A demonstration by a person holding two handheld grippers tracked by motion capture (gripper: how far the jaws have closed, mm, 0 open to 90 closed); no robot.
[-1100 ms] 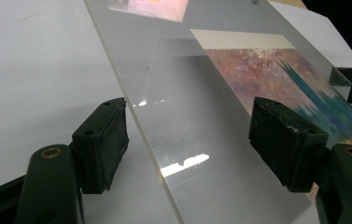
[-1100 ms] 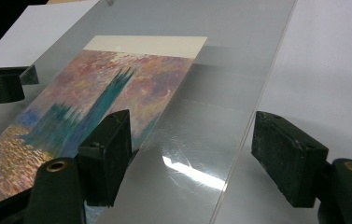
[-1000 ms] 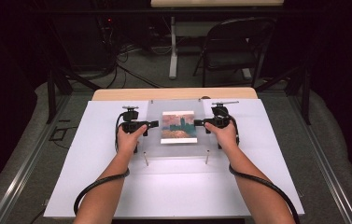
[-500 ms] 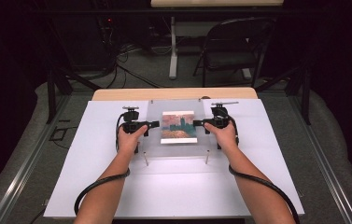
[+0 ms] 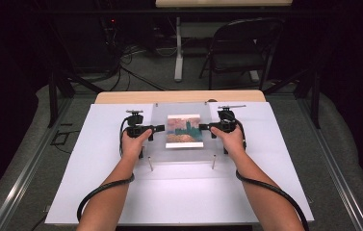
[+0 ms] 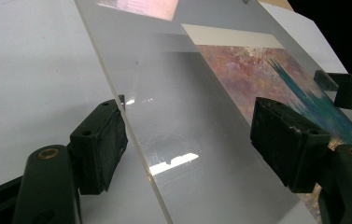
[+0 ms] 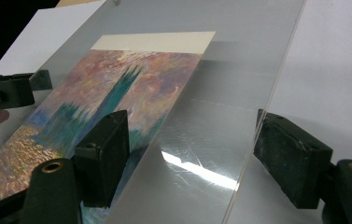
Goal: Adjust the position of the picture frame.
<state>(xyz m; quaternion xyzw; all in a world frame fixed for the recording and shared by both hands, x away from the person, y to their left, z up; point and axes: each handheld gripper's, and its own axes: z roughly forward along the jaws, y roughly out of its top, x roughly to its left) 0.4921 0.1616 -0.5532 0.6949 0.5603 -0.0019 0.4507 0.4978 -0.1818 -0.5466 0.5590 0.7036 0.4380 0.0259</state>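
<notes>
A clear acrylic sheet [image 5: 181, 109] lies raised on small metal posts [image 5: 150, 164] over a painted picture [image 5: 184, 131] with a blue tower and pink sky. My left gripper [image 5: 157, 128] is at the sheet's left edge and my right gripper [image 5: 204, 127] at its right edge. In the left gripper view the sheet's edge [image 6: 136, 140] passes between the jaws of the left gripper [image 6: 192, 144], which stand wide apart. The right gripper view has the same: the sheet [image 7: 220, 121] runs between the spread jaws of the right gripper [image 7: 197, 154], over the picture [image 7: 131, 88].
Everything sits on a white board [image 5: 97, 192] on a wooden table [image 5: 179, 96]. Cables trail from both grippers along the forearms. Beyond the table are a folding chair [image 5: 241, 48], a table leg and floor cables in the dark.
</notes>
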